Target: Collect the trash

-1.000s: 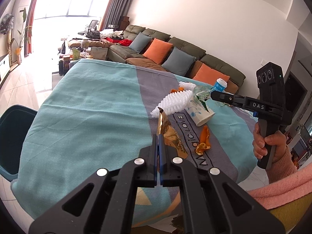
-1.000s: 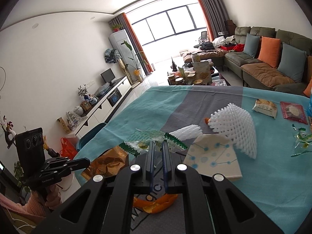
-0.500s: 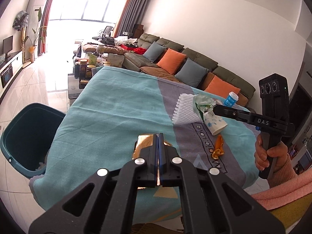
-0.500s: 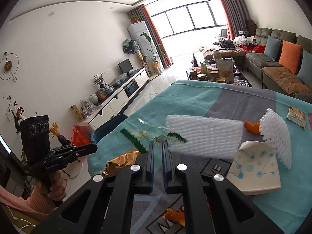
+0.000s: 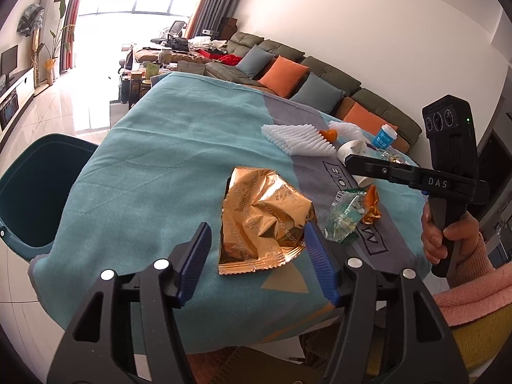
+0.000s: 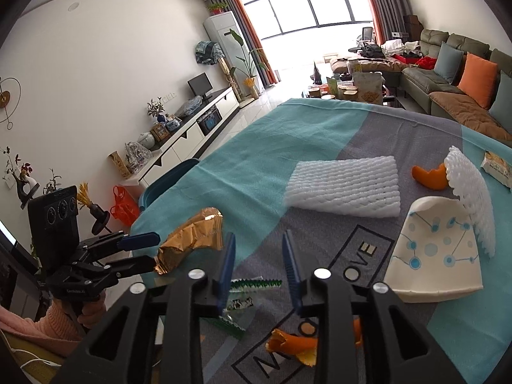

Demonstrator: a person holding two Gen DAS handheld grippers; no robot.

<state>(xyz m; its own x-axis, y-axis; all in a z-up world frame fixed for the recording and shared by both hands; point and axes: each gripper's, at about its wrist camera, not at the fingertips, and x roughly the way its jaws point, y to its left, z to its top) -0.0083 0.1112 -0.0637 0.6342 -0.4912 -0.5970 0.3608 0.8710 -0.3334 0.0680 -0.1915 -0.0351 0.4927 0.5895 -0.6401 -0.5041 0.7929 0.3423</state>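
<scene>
Both jaws just opened, left gripper wide around the gold wrapper dropped on the tablecloth, right gripper narrower above the clear wrapper, neither binned yet in the bin

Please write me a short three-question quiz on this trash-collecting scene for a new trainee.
1. True or false: the left gripper is clamped on the gold foil wrapper.
2. Which item lies closest to the orange peel at the far side of the table? A) the dark teal bin B) the white foam net C) the gold foil wrapper
3. Fill in: the clear wrapper with green edges lies on the ____ stripe of the tablecloth.

Key
1. False: its jaws have just been opening, and the wrapper lies loose on the cloth between them.
2. B
3. Grey; the right gripper, jaws also just opening, stands over it.
</scene>
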